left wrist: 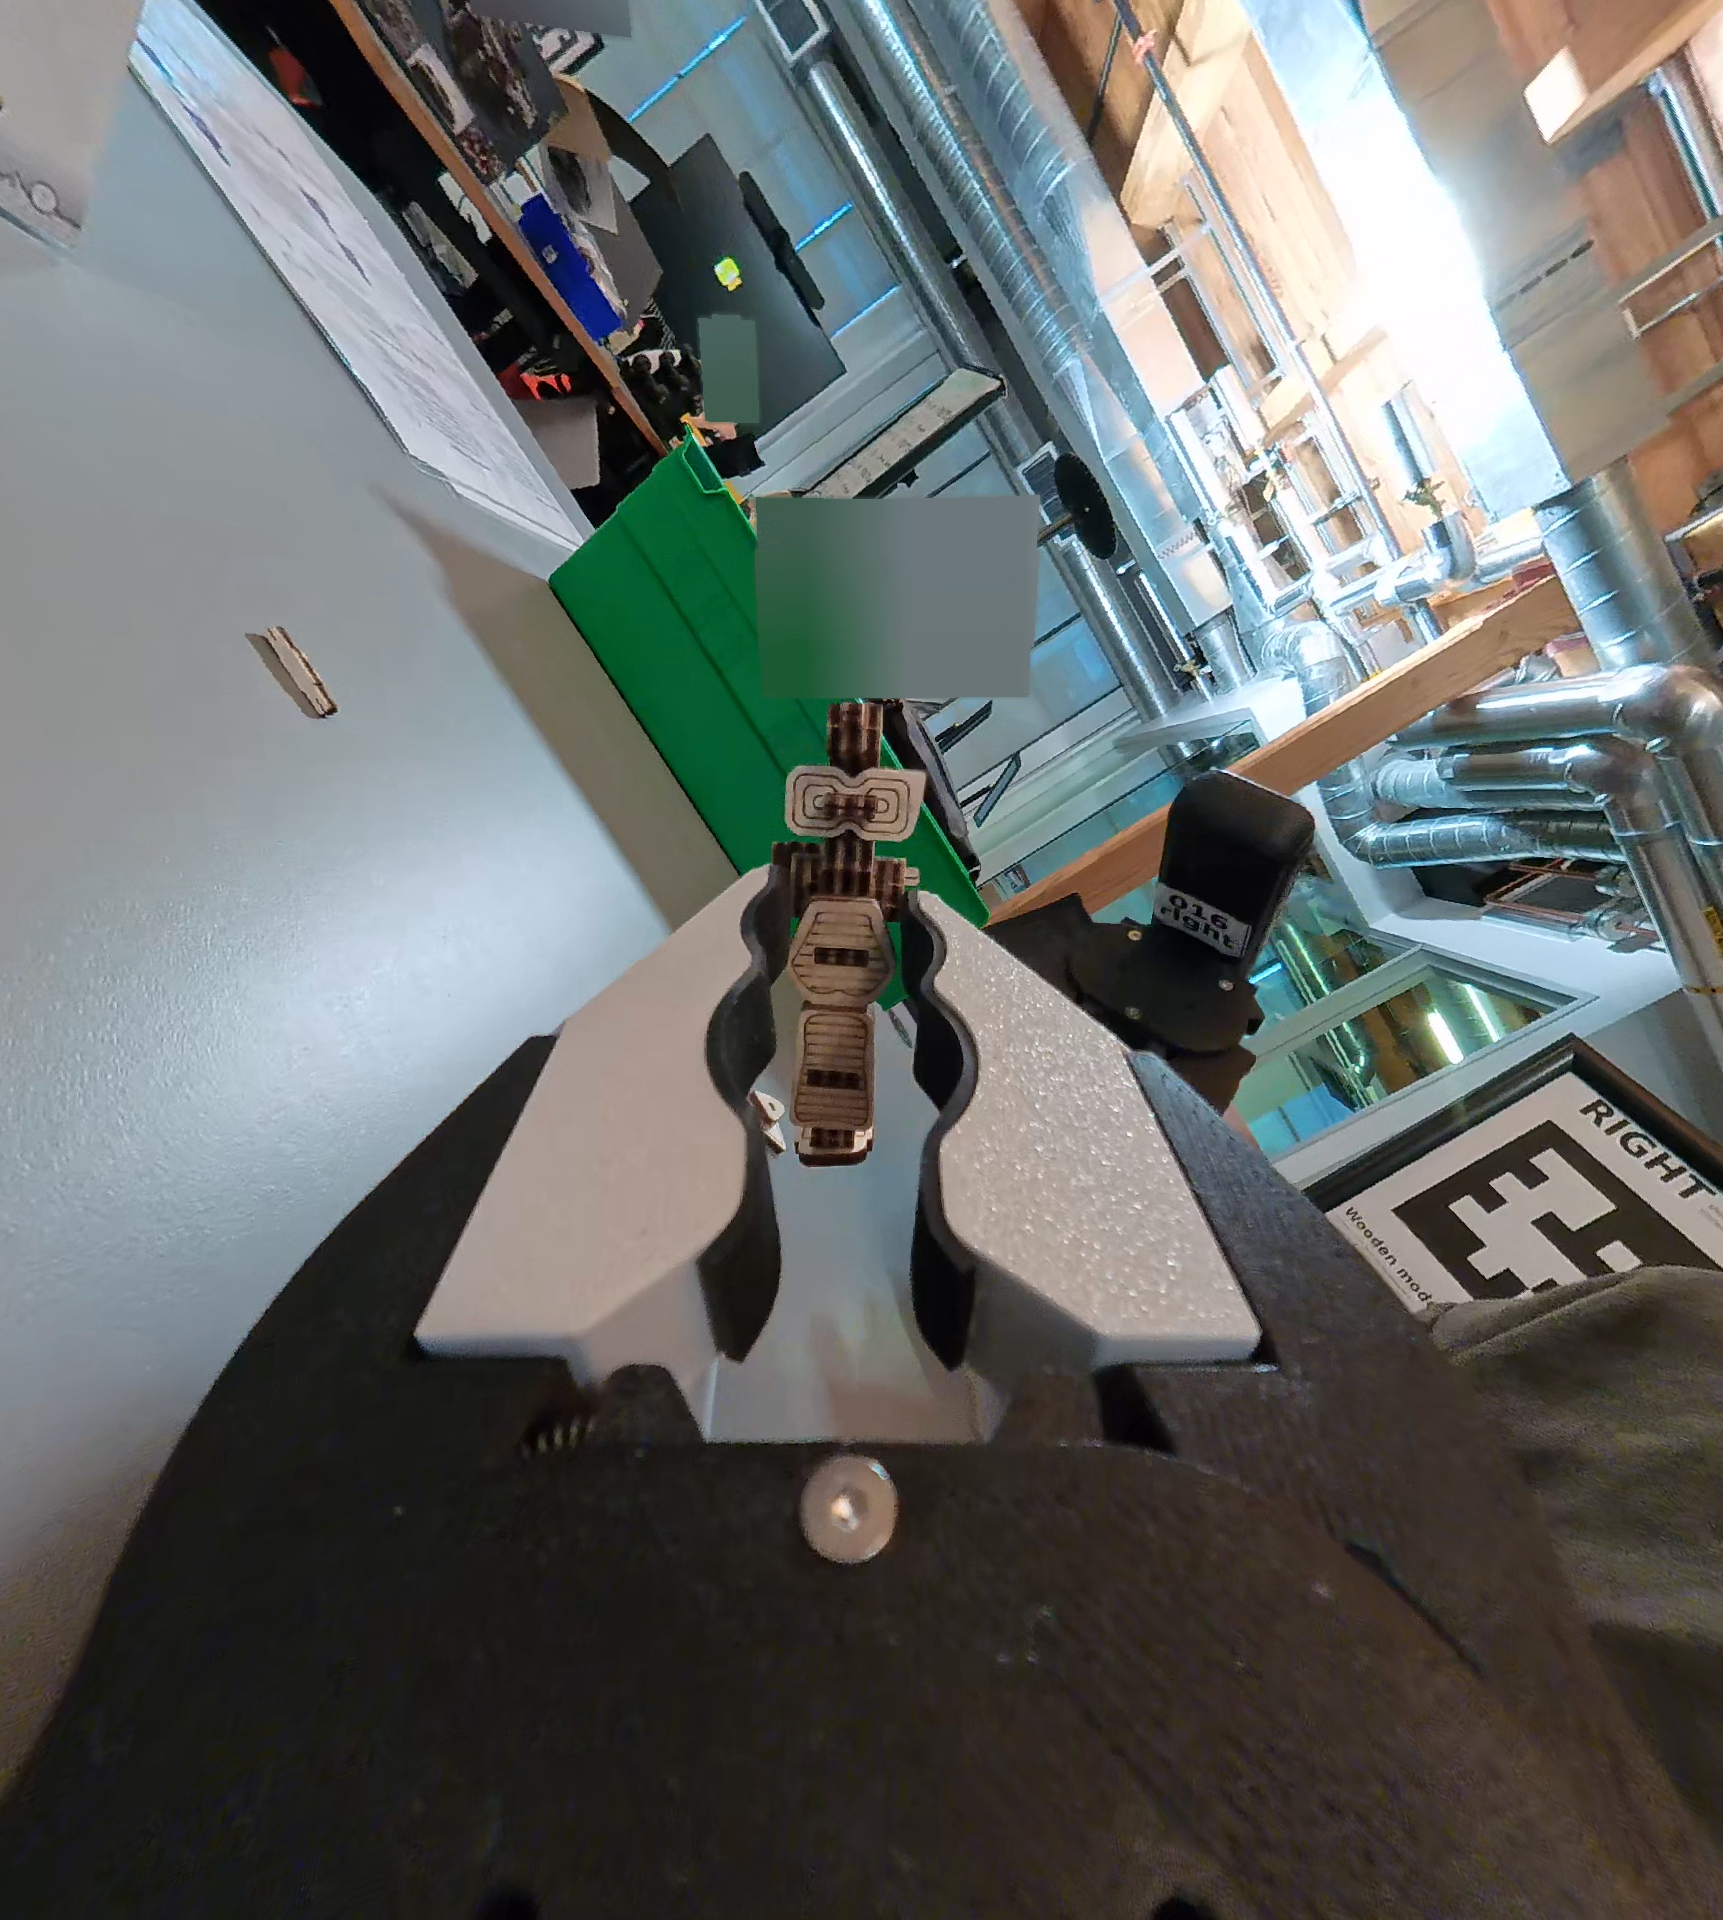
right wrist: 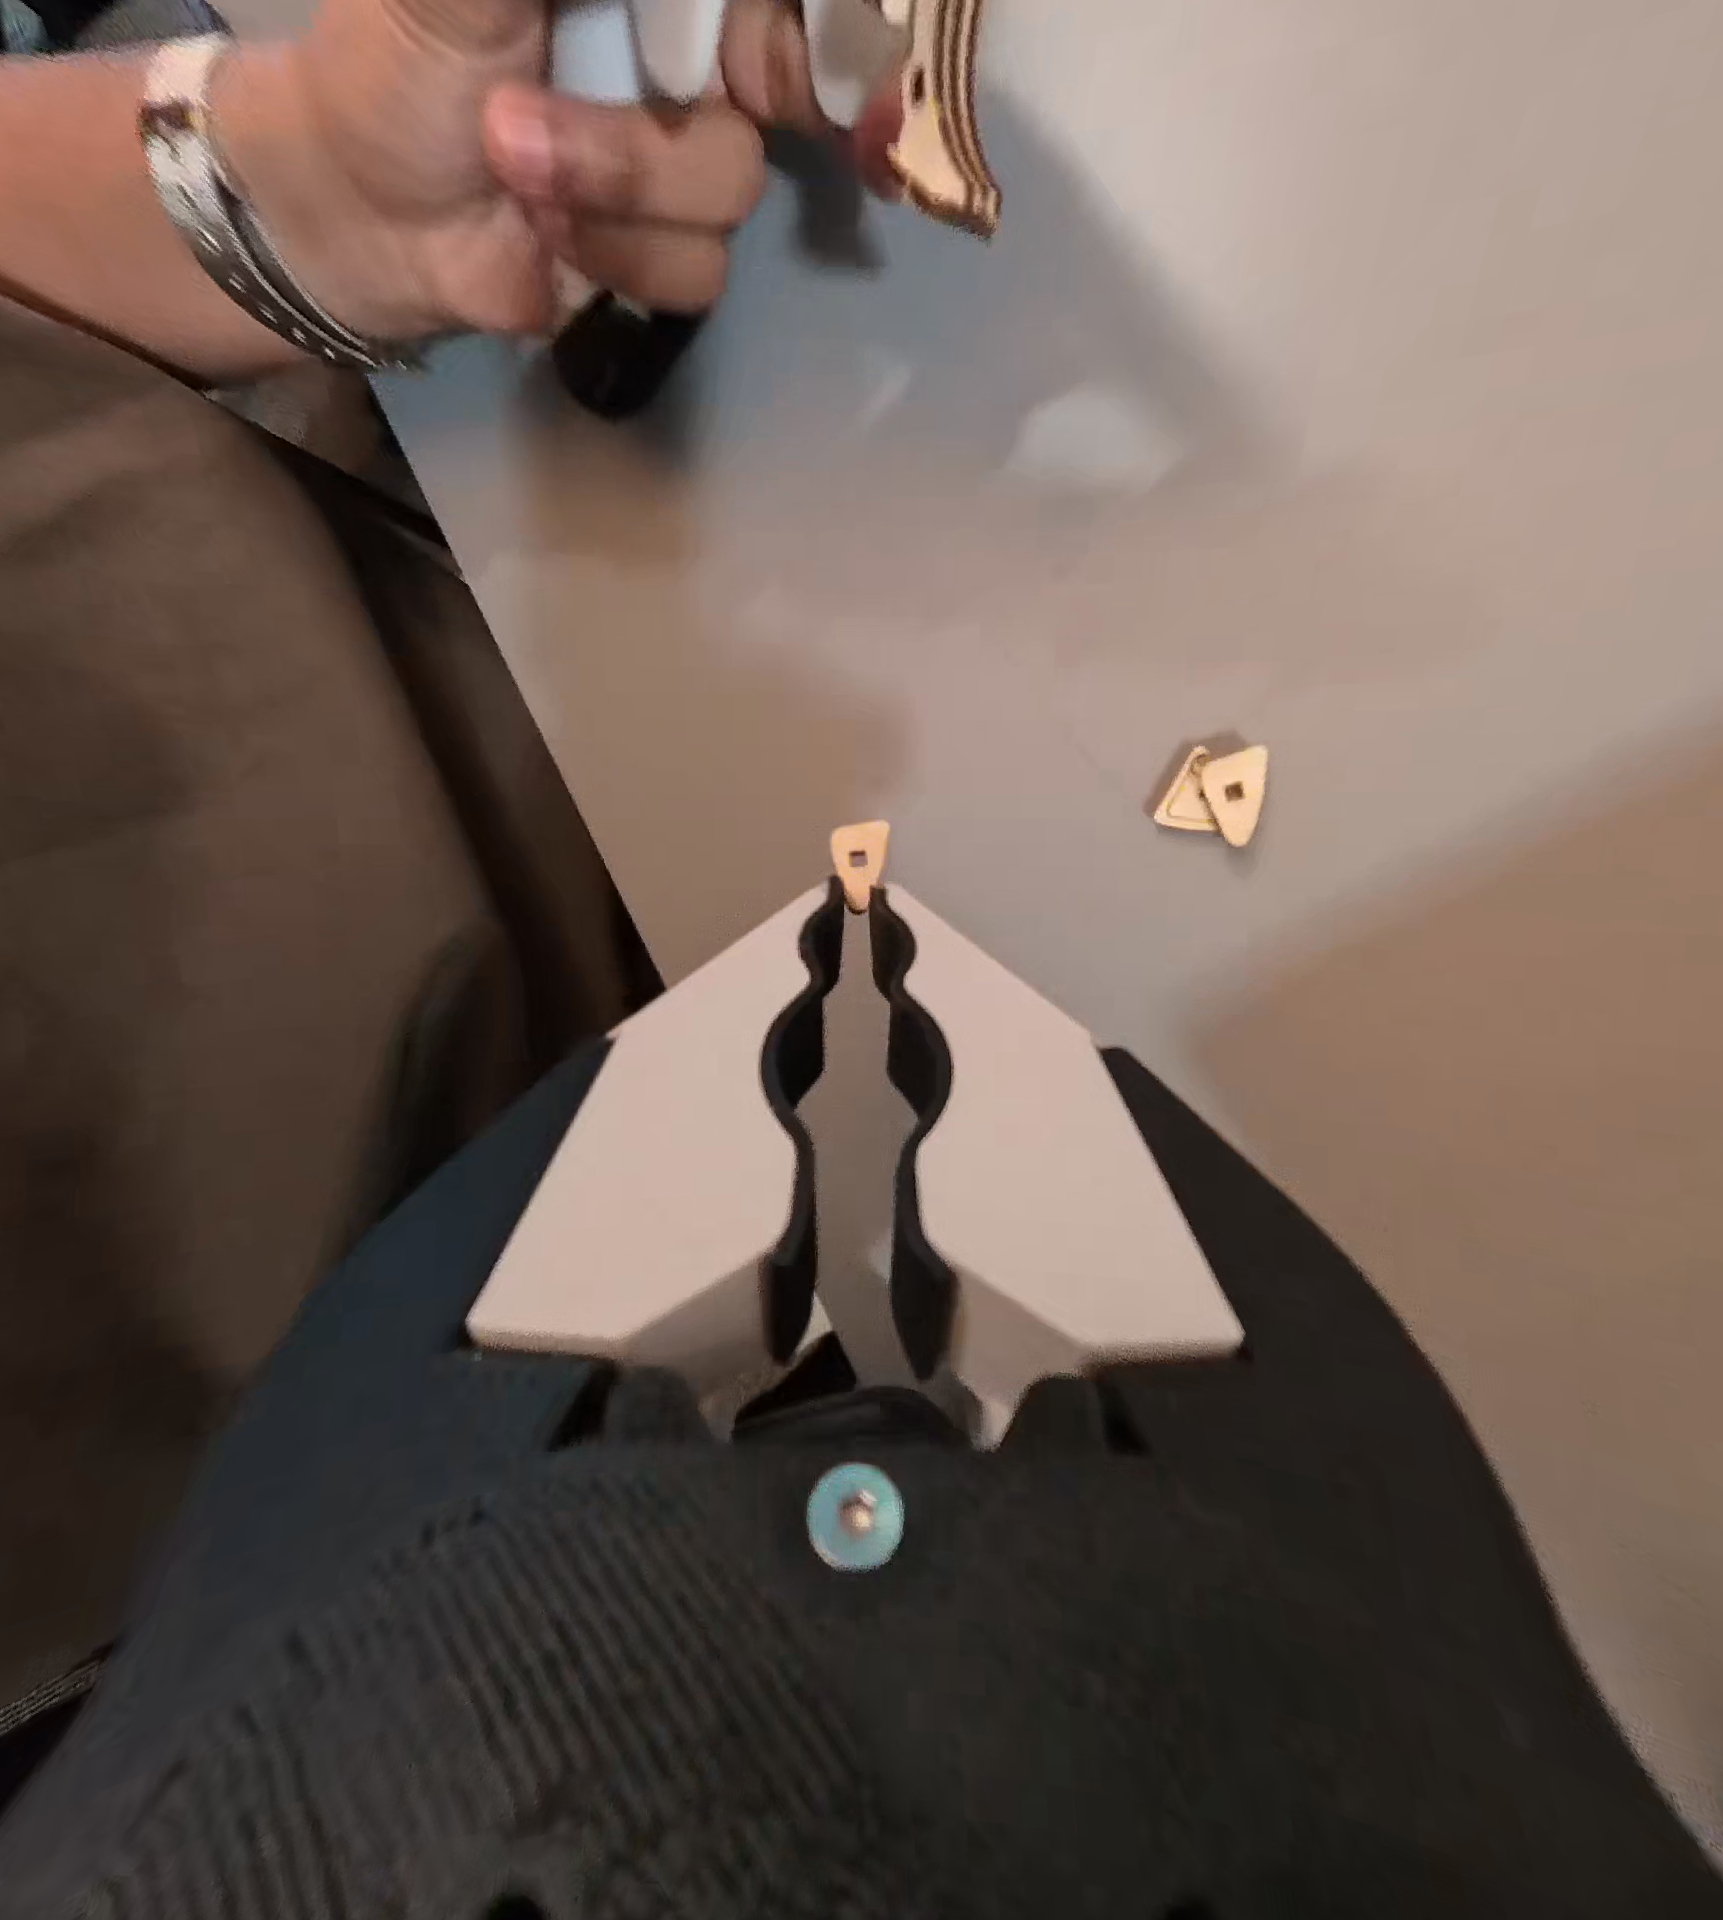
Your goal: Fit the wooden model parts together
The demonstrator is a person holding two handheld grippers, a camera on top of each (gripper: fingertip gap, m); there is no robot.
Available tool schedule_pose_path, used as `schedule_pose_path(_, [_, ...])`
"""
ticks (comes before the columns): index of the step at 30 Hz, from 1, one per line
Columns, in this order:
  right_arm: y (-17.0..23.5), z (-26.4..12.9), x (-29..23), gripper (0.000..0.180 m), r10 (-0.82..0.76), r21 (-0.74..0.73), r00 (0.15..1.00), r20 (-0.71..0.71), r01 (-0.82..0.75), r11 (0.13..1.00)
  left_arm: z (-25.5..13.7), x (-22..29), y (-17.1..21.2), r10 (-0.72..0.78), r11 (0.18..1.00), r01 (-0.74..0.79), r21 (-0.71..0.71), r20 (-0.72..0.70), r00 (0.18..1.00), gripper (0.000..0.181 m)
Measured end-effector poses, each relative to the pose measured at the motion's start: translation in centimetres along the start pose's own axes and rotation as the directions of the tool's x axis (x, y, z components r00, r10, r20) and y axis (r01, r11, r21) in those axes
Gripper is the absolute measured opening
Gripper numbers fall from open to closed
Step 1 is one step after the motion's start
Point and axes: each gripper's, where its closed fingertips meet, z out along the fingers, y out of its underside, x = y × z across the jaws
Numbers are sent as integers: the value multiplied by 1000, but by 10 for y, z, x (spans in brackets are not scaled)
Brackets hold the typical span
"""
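In the left wrist view my left gripper (left wrist: 841, 904) is shut on a layered wooden model body (left wrist: 841, 977) with engraved plates; it stands up between the fingers and its top is hidden by a blurred patch. In the right wrist view my right gripper (right wrist: 859, 896) is shut on a small wooden triangular piece (right wrist: 859, 850) with a square hole, pinched at the fingertips above the table. Two more triangular pieces (right wrist: 1215, 798) lie on the grey table (right wrist: 1356, 416) to the right. The left gripper with the model's edge (right wrist: 945, 135) shows blurred at the top, held by a hand (right wrist: 483, 177).
A small flat wooden part (left wrist: 294, 673) lies on the grey table (left wrist: 161, 831). A green bin (left wrist: 670, 623) stands at the table's far edge. The right gripper's handle (left wrist: 1226, 883) and a marker card (left wrist: 1543, 1205) show at right. Brown clothing (right wrist: 161, 831) fills the left of the right wrist view. About 15 centimeters separates my left fingertips from my right.
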Motion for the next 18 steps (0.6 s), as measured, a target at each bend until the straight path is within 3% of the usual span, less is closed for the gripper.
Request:
schedule_pose_path(7, [15,15,9,4,36,-70,999,-23,-37,997,1,0,2,17,1000,-17,-13,6,1000,17])
schedule_pose_path(14, [9,9,31,5,57,-7,993,-100,-58,998,2,1,4,22,1000,-21,-21,3,1000,17])
schedule_pose_path(18, [6,9,35,17,51,22,993,-103,-49,999,1,1,4,20,1000,-20,-22,2,1000,17])
